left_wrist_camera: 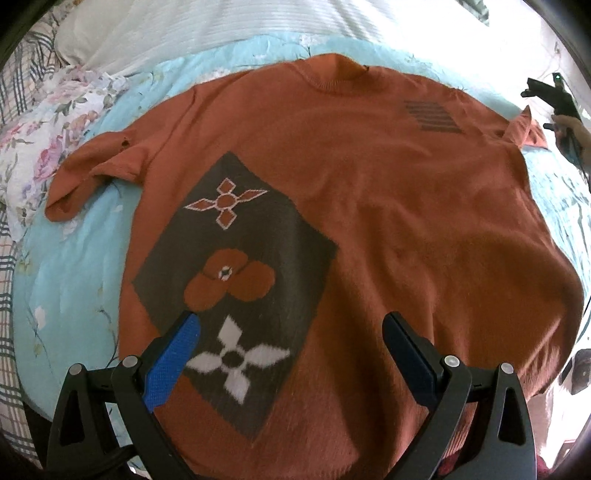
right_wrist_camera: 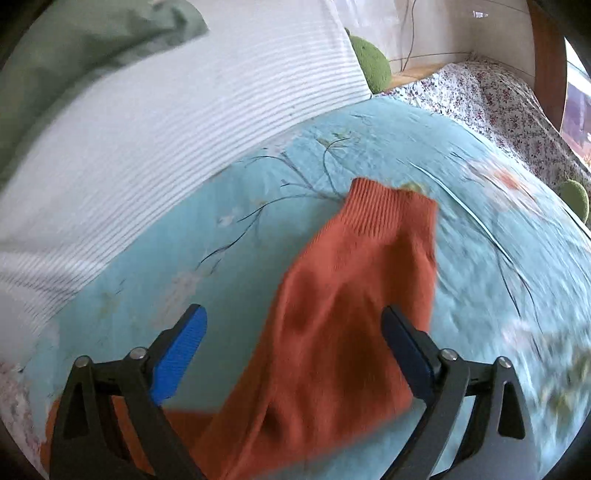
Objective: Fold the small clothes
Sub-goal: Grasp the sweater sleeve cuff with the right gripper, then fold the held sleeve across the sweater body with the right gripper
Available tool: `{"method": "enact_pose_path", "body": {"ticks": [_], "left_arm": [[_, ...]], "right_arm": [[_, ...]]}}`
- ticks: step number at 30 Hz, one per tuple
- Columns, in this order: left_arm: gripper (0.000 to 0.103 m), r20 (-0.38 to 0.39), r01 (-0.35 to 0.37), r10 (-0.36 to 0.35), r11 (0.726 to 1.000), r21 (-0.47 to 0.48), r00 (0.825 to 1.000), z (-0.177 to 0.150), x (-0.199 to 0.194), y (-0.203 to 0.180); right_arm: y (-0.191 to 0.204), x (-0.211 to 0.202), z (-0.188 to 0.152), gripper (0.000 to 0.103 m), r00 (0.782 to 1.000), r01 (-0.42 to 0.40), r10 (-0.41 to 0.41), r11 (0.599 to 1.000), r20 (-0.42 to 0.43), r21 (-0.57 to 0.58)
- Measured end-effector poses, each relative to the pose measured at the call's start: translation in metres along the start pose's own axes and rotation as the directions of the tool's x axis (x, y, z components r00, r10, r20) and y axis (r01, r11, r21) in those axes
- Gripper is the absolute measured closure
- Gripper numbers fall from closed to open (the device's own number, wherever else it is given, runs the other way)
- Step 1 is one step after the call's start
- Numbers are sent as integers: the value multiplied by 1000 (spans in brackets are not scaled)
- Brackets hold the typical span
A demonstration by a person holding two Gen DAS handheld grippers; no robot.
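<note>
We see a bed covered by a light blue quilt (right_wrist_camera: 369,122) printed with thin dark branches and pale blossoms. Beyond it lies a white striped pillow (right_wrist_camera: 177,122), with a green blanket (right_wrist_camera: 74,48) bunched behind it. A floral sheet (left_wrist_camera: 55,122) shows at one side over a plaid sheet (left_wrist_camera: 9,266). At the far end a small-flowered bedspread (right_wrist_camera: 498,99) meets a wooden bed frame (right_wrist_camera: 546,66) and a pale wall (right_wrist_camera: 443,26). Two round green cushions (right_wrist_camera: 371,66) sit by the edges. Bright daylight washes out the far side
</note>
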State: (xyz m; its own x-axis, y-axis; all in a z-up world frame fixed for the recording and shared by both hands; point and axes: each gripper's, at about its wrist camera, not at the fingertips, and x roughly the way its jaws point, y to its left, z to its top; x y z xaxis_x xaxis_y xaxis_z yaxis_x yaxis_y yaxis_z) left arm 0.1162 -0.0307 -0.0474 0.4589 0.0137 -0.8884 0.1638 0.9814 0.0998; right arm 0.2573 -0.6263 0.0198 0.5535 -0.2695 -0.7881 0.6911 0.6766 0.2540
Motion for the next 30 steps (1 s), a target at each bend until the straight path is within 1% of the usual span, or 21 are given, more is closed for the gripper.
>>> {"method": "enact_pose_path", "body": {"ticks": [1, 2, 3, 4, 5, 6, 8, 9, 10, 12, 14, 15, 16, 18, 20, 22, 25, 26, 28, 30], "left_arm": [[4, -7, 0, 0, 1000, 2, 1000, 2, 3, -1], [4, -14, 0, 0, 1000, 3, 1000, 5, 6, -2], [4, -18, 3, -3, 1000, 2, 1000, 8, 9, -3], [4, -21, 9, -9, 1000, 0, 1000, 11, 10, -4], [4, -22, 16, -16, 1000, -1, 1000, 13, 11, -4], [4, -19, 21, -21, 1000, -2, 1000, 14, 11, -4], [4, -7, 30, -30, 1000, -2, 1000, 17, 12, -5], [4, -5, 37, -37, 999, -3, 999, 18, 12, -5], [4, -5, 42, -42, 999, -3, 999, 18, 12, -5], [4, 1, 53, -53, 999, -4, 999, 18, 11, -6], [4, 16, 67, -67, 998, -8, 998, 17, 7, -5], [4, 26, 71, -71, 997, -9, 997, 16, 4, -5], [4, 37, 75, -74, 997, -11, 997, 15, 0, -5], [4, 59, 76, -75, 997, -13, 995, 11, -6, -4], [4, 73, 81, -79, 996, -27, 994, 9, -10, 1], [4, 89, 95, -91, 994, -49, 992, 6, -14, 8], [4, 111, 109, -99, 990, -90, 989, 4, -18, 21], [4, 118, 109, -97, 989, -101, 988, 3, -20, 25], [4, 131, 115, -98, 985, -127, 987, 3, -21, 36], [4, 137, 121, -101, 982, -146, 985, 3, -19, 45]], "right_arm": [[0, 11, 4, 17, 1000, 23, -23, 1000, -16, -7], [0, 19, 7, 27, 999, 42, -43, 999, -29, -12], [-3, 28, 10, 43, 996, 71, -71, 997, -46, -13], [-10, 35, 10, 52, 993, 98, -98, 995, -61, -6], [-13, 36, 9, 61, 993, 102, -102, 995, -58, -3], [-14, 30, 7, 76, 996, 85, -85, 996, -35, -6], [-10, 15, 1, 96, 1000, 24, -24, 999, -5, -32], [-4, 6, -4, 96, 1000, -10, 10, 999, 11, -52], [4, -6, -11, 96, 997, -62, 65, 994, 29, -85], [24, -28, -26, 97, 986, -156, 162, 976, 29, -149], [49, -52, -48, 97, 958, -280, 285, 940, 0, -197], [61, -61, -58, 97, 945, -323, 327, 923, -16, -211], [78, -72, -73, 97, 923, -382, 383, 896, -44, -225], [106, -87, -97, 97, 879, -476, 467, 845, -96, -243], [142, -102, -127, 97, 828, -560, 538, 784, -155, -267], [176, -116, -160, 97, 773, -634, 599, 720, -211, -281], [223, -126, -204, 97, 711, -703, 641, 638, -290, -315], [235, -125, -213, 97, 697, -717, 646, 618, -312, -321], [255, -127, -243, 97, 662, -749, 653, 579, -367, -321], [269, -123, -263, 97, 641, -768, 652, 555, -405, -321]]}}
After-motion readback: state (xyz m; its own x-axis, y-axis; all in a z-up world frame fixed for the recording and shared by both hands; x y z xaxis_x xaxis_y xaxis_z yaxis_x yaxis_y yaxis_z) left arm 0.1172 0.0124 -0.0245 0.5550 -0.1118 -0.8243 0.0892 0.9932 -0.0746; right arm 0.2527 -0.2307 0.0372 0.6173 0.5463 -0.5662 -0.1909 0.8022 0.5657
